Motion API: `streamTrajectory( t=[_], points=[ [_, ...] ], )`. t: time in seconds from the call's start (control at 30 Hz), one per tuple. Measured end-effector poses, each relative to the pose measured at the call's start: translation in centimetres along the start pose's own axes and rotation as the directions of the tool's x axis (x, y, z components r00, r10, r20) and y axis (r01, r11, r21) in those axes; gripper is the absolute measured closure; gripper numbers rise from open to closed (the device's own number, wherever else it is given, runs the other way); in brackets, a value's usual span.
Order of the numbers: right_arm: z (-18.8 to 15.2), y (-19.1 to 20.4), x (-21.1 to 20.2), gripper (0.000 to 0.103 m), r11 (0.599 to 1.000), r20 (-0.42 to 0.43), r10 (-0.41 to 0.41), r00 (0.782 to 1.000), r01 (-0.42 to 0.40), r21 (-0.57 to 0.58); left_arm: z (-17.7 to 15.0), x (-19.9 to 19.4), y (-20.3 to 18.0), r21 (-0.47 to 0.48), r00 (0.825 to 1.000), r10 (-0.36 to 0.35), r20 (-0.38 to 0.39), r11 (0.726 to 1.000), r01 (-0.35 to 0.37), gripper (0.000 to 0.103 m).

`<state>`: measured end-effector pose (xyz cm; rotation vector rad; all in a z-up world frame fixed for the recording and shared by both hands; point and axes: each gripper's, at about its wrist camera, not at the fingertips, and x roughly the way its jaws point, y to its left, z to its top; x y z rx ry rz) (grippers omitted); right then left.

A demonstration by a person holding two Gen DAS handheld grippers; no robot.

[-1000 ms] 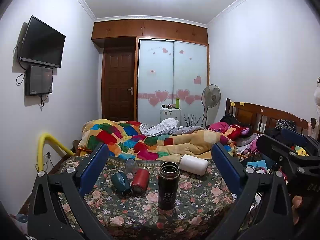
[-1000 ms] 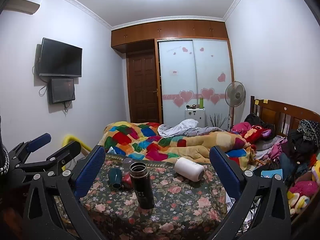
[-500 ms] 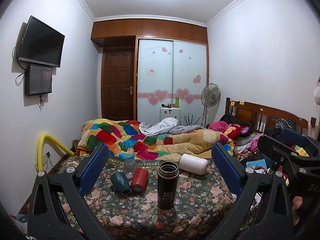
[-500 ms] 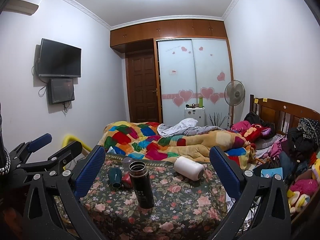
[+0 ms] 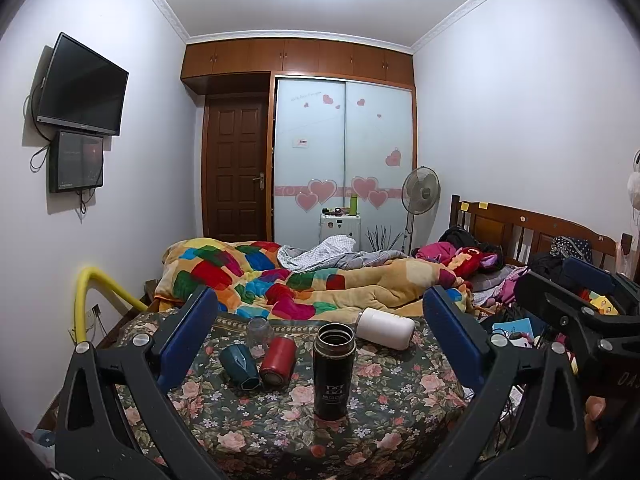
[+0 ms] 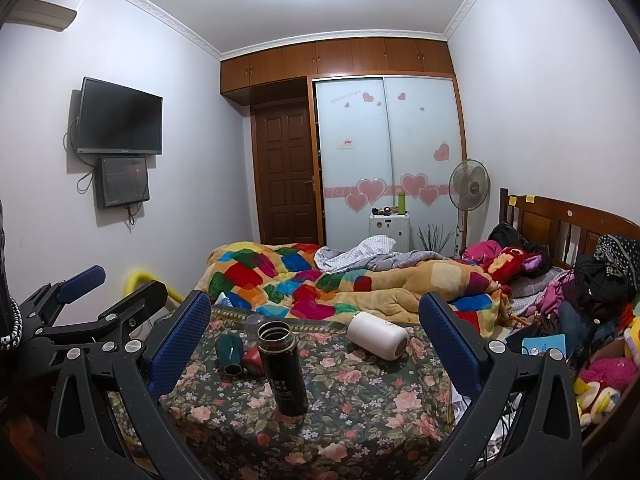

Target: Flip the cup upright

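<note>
A black flask point(image 5: 334, 370) stands upright and open-topped on the floral table point(image 5: 392, 408); it also shows in the right wrist view point(image 6: 283, 368). A white cup point(image 5: 385, 327) point(image 6: 377, 335) lies on its side at the back right. A red cup point(image 5: 277, 359), a teal cup point(image 5: 239, 366) point(image 6: 229, 352) and a clear glass point(image 5: 259, 330) lie at the back left. My left gripper point(image 5: 320, 322) is open and empty, held back from the table. My right gripper point(image 6: 316, 326) is open and empty too.
A bed with a patchwork quilt point(image 5: 280, 280) lies right behind the table. A yellow pipe point(image 5: 92, 292) rises at the left wall. Clothes and toys point(image 6: 592, 320) are piled at the right. A standing fan point(image 5: 420, 196) is at the back.
Both grippers have stayed almost still, with only a slight drift of view. The cups have not moved.
</note>
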<state>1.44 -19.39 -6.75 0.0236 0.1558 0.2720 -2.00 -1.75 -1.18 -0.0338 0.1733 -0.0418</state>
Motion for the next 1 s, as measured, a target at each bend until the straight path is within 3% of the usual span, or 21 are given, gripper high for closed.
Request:
streamTrajectory(
  t=[1.0],
  points=[
    [-0.05, -0.13, -0.14, 0.0, 1.0, -0.005, -0.002, 1.0, 0.002, 0.004, -0.12, 0.4, -0.27, 0.011, 1.0, -0.006, 0.0, 1.0, 0.006, 0.0]
  ],
)
